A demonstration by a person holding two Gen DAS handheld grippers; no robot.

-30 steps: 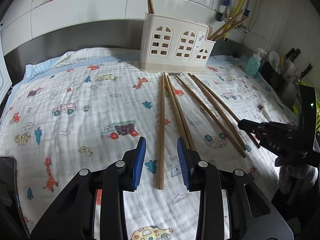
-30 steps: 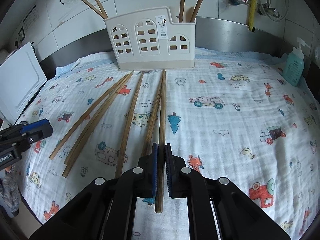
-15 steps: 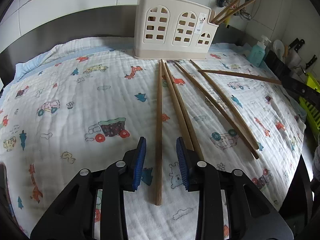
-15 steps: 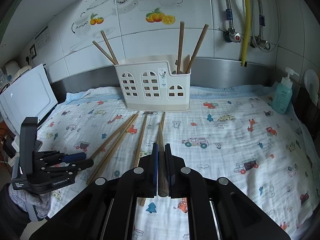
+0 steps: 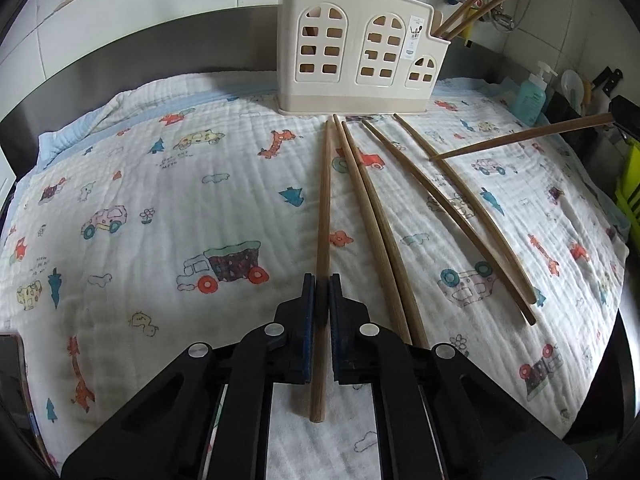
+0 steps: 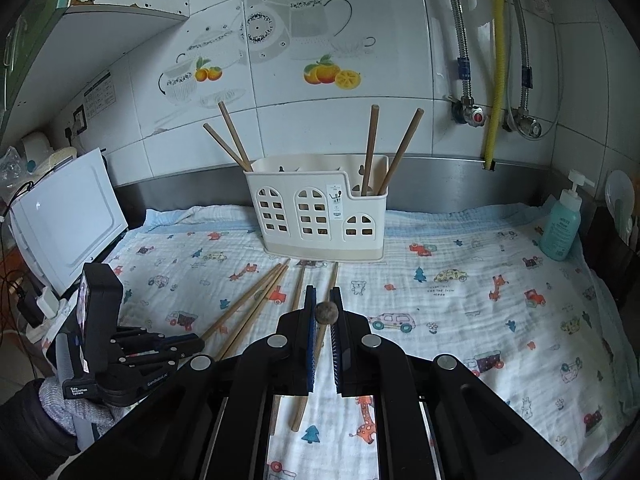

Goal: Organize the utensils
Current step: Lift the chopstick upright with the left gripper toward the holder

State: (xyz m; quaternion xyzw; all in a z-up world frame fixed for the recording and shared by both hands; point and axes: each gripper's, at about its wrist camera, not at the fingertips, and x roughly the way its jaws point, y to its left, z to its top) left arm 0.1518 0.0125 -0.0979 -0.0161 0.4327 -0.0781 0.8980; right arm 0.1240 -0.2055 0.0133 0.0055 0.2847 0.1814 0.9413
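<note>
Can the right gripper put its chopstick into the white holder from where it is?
Probably yes. The right hand-held gripper grips a chopstick raised off the cloth, and nothing stands between it and the holder. Its right pocket holds only two sticks.

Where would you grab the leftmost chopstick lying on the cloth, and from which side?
Near its thick near end, coming from above with one finger on each side. The chopstick lies flat, pointing toward the holder; the left gripper is shut on it that way.

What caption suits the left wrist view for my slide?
Left gripper shut on a long wooden chopstick lying on the cartoon-print cloth.
</note>
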